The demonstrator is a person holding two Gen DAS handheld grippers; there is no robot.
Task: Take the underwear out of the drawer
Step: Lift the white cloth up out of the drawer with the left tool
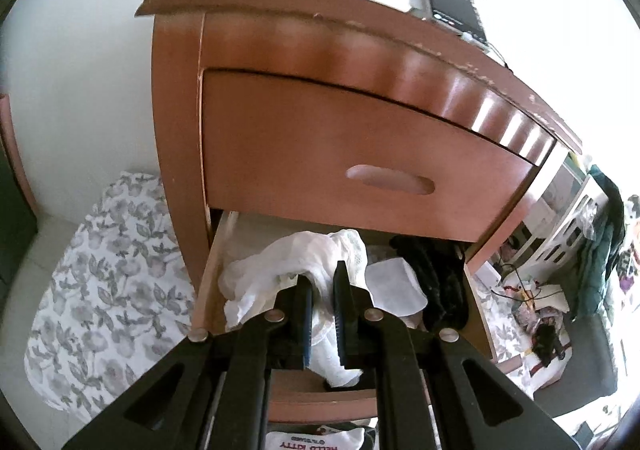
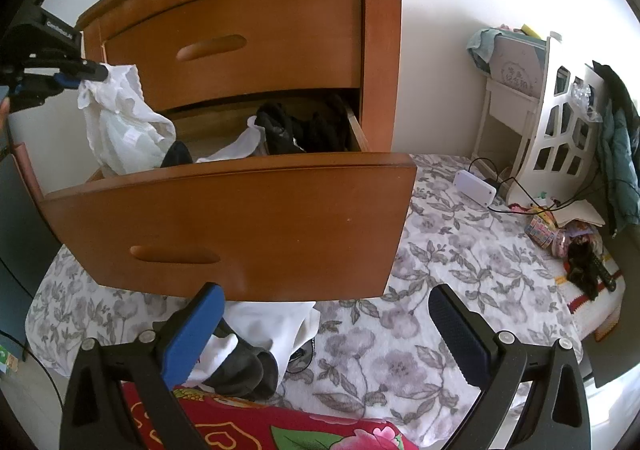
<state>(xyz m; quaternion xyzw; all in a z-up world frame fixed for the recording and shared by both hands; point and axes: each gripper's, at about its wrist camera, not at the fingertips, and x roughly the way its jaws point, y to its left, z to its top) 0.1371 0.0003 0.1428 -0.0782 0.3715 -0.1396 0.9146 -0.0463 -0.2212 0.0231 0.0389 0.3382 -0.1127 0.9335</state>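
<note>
I have the left gripper [image 1: 323, 302] pinched on the white underwear [image 2: 120, 122], which hangs half out of the open drawer [image 2: 240, 218] at its ten o'clock corner. My right gripper [image 2: 324, 334] waits wide and empty, down at six o'clock below the drawer front. The lift looks underway; next I judge a steady raise until the cloth clears the dark clothes [image 2: 304, 126].

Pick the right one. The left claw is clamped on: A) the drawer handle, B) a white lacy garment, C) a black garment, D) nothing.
B: the left claw pinches the white lacy garment, lifting it above the open drawer, while black clothes lie inside.
</note>
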